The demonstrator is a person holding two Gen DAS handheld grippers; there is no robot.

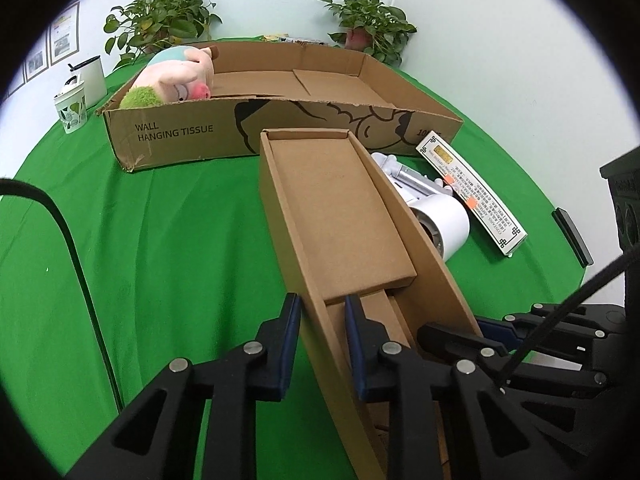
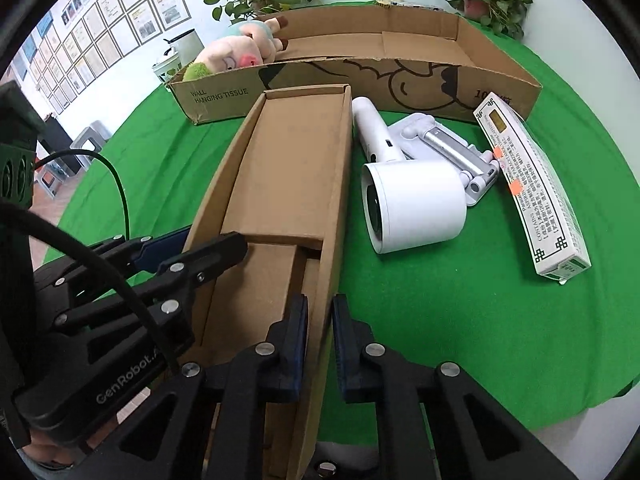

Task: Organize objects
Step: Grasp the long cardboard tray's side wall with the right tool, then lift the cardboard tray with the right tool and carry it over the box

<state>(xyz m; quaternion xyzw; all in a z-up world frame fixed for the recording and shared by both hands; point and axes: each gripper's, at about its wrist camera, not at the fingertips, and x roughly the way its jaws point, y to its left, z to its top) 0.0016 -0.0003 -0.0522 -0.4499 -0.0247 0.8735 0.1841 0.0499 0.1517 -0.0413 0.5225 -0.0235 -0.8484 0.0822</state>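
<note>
A long, narrow open cardboard box (image 1: 340, 216) (image 2: 288, 168) lies on the green cloth, its far end towards the large tray. My left gripper (image 1: 322, 312) (image 2: 192, 246) is shut on the box's left wall at the near end, one pad inside and one outside. My right gripper (image 2: 320, 312) (image 1: 476, 330) is shut on the opposite, right wall in the same way. Right of the box lie a white hair dryer (image 2: 416, 204) (image 1: 444, 220), a white folding stand (image 2: 444, 140) and a white printed carton (image 2: 532, 184) (image 1: 476, 192).
A wide shallow cardboard tray (image 1: 180, 136) (image 2: 224, 98) marked WALL HANGING TISSUE stands behind, with a pink plush toy (image 1: 176, 80) (image 2: 232, 56) in its left end. Two cups (image 1: 72, 108) and potted plants (image 1: 160, 20) stand at the back. A black slab (image 1: 572, 236) lies far right.
</note>
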